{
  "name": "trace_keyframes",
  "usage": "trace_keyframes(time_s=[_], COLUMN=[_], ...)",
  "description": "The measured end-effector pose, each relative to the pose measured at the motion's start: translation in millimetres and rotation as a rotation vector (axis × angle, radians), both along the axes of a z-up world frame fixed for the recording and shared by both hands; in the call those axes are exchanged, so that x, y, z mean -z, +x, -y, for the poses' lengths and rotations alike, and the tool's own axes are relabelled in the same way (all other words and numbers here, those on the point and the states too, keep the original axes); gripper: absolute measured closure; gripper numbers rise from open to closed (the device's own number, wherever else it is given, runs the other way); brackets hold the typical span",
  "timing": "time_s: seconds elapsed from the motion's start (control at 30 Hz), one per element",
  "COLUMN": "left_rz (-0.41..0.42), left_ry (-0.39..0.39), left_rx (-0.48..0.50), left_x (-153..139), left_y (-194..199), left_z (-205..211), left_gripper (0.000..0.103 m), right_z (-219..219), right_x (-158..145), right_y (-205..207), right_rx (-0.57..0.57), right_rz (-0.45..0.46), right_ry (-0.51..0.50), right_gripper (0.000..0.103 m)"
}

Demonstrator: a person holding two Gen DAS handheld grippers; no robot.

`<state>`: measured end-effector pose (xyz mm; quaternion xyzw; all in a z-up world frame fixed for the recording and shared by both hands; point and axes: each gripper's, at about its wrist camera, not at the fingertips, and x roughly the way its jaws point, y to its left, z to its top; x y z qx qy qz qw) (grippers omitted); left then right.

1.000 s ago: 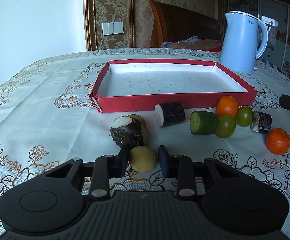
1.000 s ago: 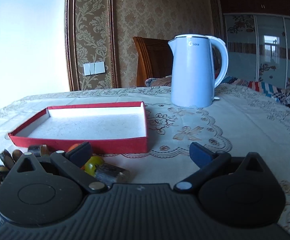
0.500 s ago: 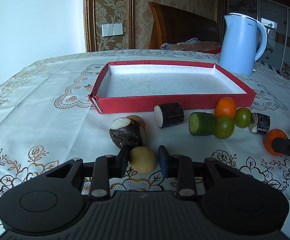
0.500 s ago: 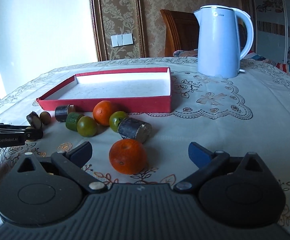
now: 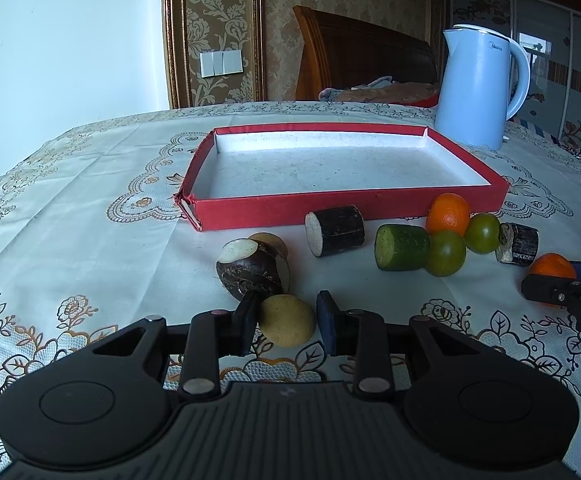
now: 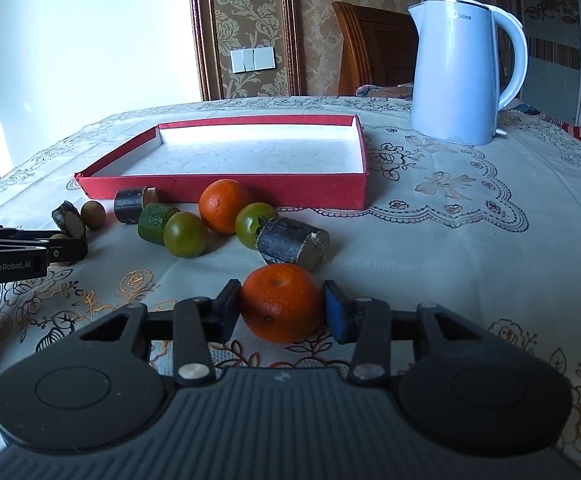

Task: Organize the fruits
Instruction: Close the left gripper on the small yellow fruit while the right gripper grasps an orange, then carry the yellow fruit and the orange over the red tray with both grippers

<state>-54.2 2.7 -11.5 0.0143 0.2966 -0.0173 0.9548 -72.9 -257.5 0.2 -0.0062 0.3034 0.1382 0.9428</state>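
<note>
My right gripper [image 6: 280, 312]: jaws just been closing, now pinch orange [image 6: 280, 307] from both sides, fruit on tablecloth [image 6: 450, 240]. My left gripper [image 5: 286, 320] clenched on small tan fruit [image 5: 287, 320]. I count: two oranges, two green tomatoes, one cucumber piece [image 5: 401, 248] lying on its side, cut end toward left, three dark cut pieces. All in front of red tray [image 5: 330, 210]. One kettle [image 6: 458, 76] behind.
</note>
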Motion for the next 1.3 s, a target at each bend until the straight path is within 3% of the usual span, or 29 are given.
trace_keyframes(time_s=[0.57, 0.67, 0.97, 1.03, 1.07, 1.17, 1.3], left_rz=[0.044, 0.048, 0.075, 0.073, 0.067, 0.069, 0.089], left_ry=[0.037, 0.057, 0.052, 0.051, 0.046, 0.016, 0.041], left_rx=[0.048, 0.044, 0.022, 0.021, 0.025, 0.054, 0.038], left_x=[-12.5, -12.9, -9.5, -9.0, -8.4, -5.7, -5.5], left_y=[-4.7, -2.4, -14.4, -15.8, -16.2, -21.1, -25.3], left_z=[12.8, 15.4, 7.9, 6.9, 6.6, 4.8, 8.8], left_gripper=[0.072, 0.082, 0.081, 0.077, 0.069, 0.025, 0.025], right_z=[1.4, 0.4, -0.8, -0.7, -0.6, -1.1, -1.4], right_x=[-20.1, -23.3, -20.0, -18.9, -18.5, -17.0, -16.1], right_y=[-2.1, 2.3, 3.1, 3.9, 4.2, 4.5, 4.4], right_rx=[0.021, 0.028, 0.017, 0.019, 0.019, 0.016, 0.015], right_rz=[0.111, 0.120, 0.113, 0.110, 0.109, 0.102, 0.101], right_ry=[0.014, 0.023, 0.030, 0.032, 0.033, 0.034, 0.033], right_gripper=[0.062, 0.062, 0.062, 0.062, 0.062, 0.062, 0.062])
